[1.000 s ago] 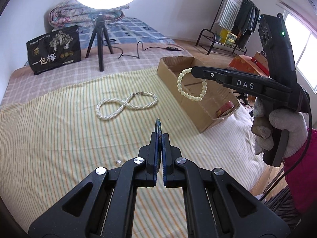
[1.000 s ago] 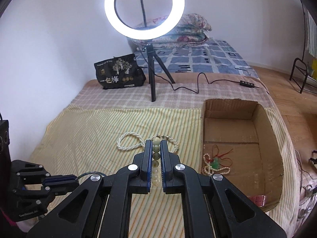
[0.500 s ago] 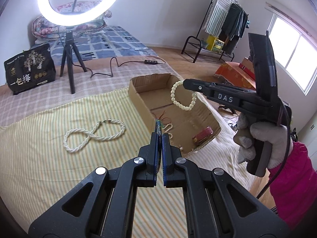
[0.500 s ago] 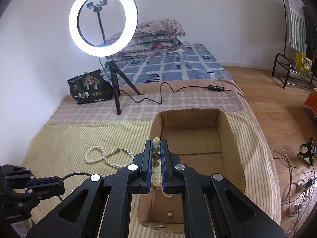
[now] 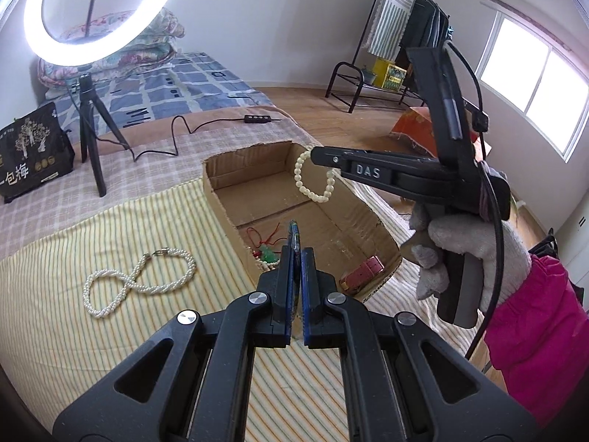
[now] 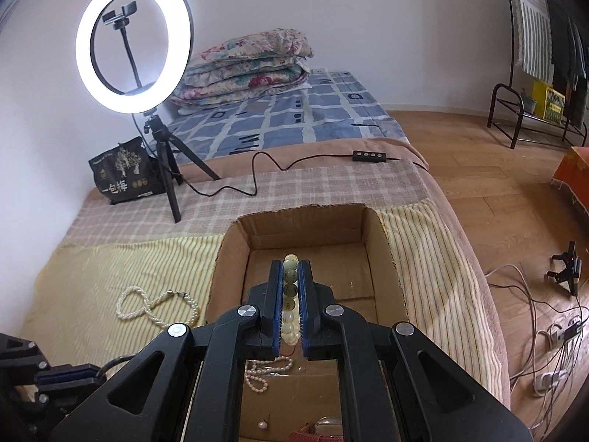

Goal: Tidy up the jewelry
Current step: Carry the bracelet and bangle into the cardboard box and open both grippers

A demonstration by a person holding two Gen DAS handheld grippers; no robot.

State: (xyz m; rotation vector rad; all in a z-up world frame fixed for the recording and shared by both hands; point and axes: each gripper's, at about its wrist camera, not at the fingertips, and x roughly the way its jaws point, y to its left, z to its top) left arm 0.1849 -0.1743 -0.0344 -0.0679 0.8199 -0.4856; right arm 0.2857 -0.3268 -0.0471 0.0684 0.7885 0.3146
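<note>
My right gripper (image 6: pixel 291 269) is shut on a cream bead bracelet (image 6: pixel 290 294), whose loop (image 5: pixel 314 180) hangs over the inside of the open cardboard box (image 6: pixel 390 258). A gloved hand (image 5: pixel 460 243) holds that gripper (image 5: pixel 316 154) in the left wrist view. My left gripper (image 5: pixel 297 254) is shut on a thin dark bangle (image 5: pixel 294 234) seen edge-on, near the box's near left wall (image 5: pixel 228 217). A twisted pearl necklace (image 5: pixel 140 283) lies on the striped cloth left of the box. Inside the box lie a green pendant on red cord (image 5: pixel 268 254), a pearl strand (image 6: pixel 265 368) and a red strap (image 5: pixel 362 270).
A lit ring light (image 5: pixel 92 11) on a tripod (image 5: pixel 90 129) and a black bag (image 5: pixel 29 154) stand at the back left, with a cable and its controller (image 5: pixel 257 118) behind the box. The bed's edge drops to a floor with cables (image 6: pixel 552 331) on the right.
Both grippers have moved toward the box. The bead bracelet now hangs over the box's inside, and the bangle has come up to the box's left wall. The pearl necklace has not moved.
</note>
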